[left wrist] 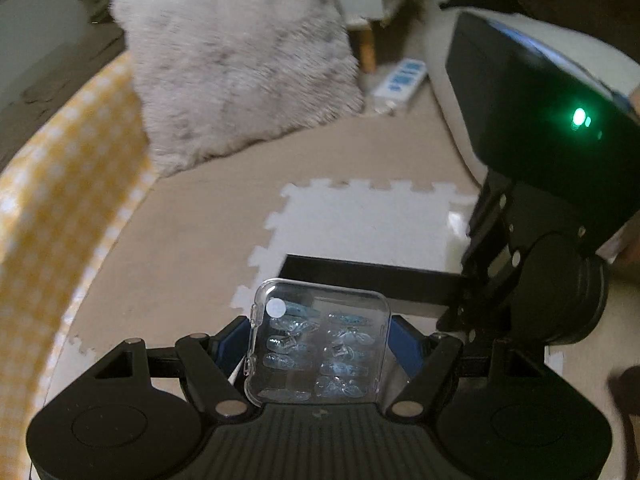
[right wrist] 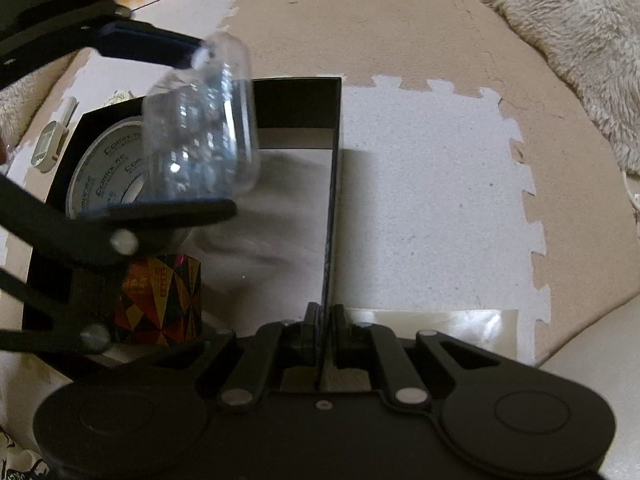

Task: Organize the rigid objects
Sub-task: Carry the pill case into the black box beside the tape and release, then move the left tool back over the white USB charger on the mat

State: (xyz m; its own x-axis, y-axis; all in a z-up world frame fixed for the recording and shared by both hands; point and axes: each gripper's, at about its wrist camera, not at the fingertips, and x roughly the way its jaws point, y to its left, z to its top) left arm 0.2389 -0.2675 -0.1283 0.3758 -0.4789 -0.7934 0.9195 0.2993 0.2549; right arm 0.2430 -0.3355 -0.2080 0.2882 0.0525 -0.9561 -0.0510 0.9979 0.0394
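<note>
The floor [right wrist: 400, 40] is covered in tan and white puzzle mats, with lots of bare room to the right of the box. A fluffy pillow [left wrist: 240, 60] lies far off, next to a yellow checked cloth [left wrist: 60, 200].

The black box [right wrist: 296, 100] sits open on the white mat. Its thin right wall runs straight away from the right claw [right wrist: 325, 320], which is pinched tight on that wall's near end. Inside, at the left, sit a roll of tape [right wrist: 100, 168] and a small colorful box [right wrist: 160, 300]. The middle of the box is bare.

The left claw [left wrist: 320, 344] is partly open and squeezes a clear case [left wrist: 320, 344] by its two long sides. The case's long side points forward, away from the claw. It hangs tilted in the air over the left part of the box, above the tape.
</note>
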